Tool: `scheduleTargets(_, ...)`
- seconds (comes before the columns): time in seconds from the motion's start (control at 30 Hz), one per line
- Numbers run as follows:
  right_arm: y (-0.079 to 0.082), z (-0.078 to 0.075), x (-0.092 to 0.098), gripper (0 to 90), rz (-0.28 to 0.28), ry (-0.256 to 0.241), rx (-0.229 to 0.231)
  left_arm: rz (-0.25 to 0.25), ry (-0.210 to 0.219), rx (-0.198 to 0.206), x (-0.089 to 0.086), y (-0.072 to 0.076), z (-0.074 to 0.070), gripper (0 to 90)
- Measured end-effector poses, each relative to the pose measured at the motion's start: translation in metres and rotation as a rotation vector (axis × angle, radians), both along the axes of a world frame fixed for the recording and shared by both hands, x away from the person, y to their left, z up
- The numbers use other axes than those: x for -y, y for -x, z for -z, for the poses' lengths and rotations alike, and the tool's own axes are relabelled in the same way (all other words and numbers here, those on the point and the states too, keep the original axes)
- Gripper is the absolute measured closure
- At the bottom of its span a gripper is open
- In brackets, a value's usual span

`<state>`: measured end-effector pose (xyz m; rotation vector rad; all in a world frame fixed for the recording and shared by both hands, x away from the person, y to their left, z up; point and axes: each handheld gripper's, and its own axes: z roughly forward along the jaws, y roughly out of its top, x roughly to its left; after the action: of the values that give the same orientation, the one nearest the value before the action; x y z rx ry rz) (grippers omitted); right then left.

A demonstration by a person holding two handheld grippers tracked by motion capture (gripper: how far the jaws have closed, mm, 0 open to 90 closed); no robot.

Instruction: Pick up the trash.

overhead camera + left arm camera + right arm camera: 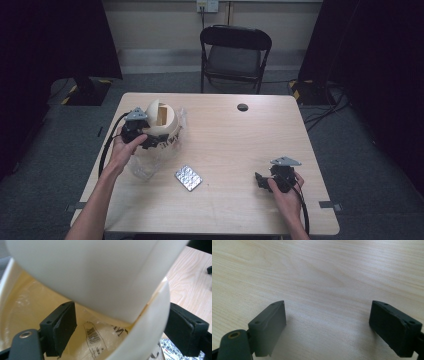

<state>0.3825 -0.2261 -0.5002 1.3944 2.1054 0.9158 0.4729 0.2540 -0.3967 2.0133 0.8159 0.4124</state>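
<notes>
At the left of the high view, the cream, dome-shaped plastic container is straddled at its rim by the left gripper, jaws wide either side of the wall, apparently to steady it. The right gripper is rested wide over the bare light wooden table at lower right, likely waiting.

Even overhead light brightens the table, dark room edges surround it, and both gripper views look soft close up.

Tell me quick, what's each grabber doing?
Left gripper: open, jaws astride the cream bin's wall.
Right gripper: open, holding nothing, over the table.
</notes>
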Motion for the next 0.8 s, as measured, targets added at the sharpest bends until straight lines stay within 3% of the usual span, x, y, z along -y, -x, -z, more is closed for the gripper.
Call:
scheduleTargets(0.23,0.000,0.000,0.000,13.0,0.000,0.000,0.000,-0.038,0.028,0.018,-0.012,0.010,-0.012,15.8)
scheduleTargets(0.37,0.000,0.000,0.000,13.0,0.000,0.000,0.000,-0.049,0.097,0.008,-0.021,0.018,-0.019,15.7)
scheduleTargets(0.47,0.000,0.000,0.000,13.0,0.001,-0.001,-0.001,-0.068,0.142,0.050,-0.028,0.028,-0.023,15.8)
scheduleTargets(0.6,0.000,0.000,-0.001,12.5,0.011,0.000,-0.001,-0.062,0.109,0.033,-0.031,0.041,-0.021,16.0)
scheduleTargets(0.67,0.000,0.000,-0.001,12.5,0.011,0.000,0.000,-0.068,0.110,0.050,-0.032,0.050,-0.018,17.0)
scheduleTargets(0.8,0.000,0.000,-0.001,12.5,0.011,0.000,0.000,-0.060,0.117,0.039,-0.032,0.067,-0.010,17.5)
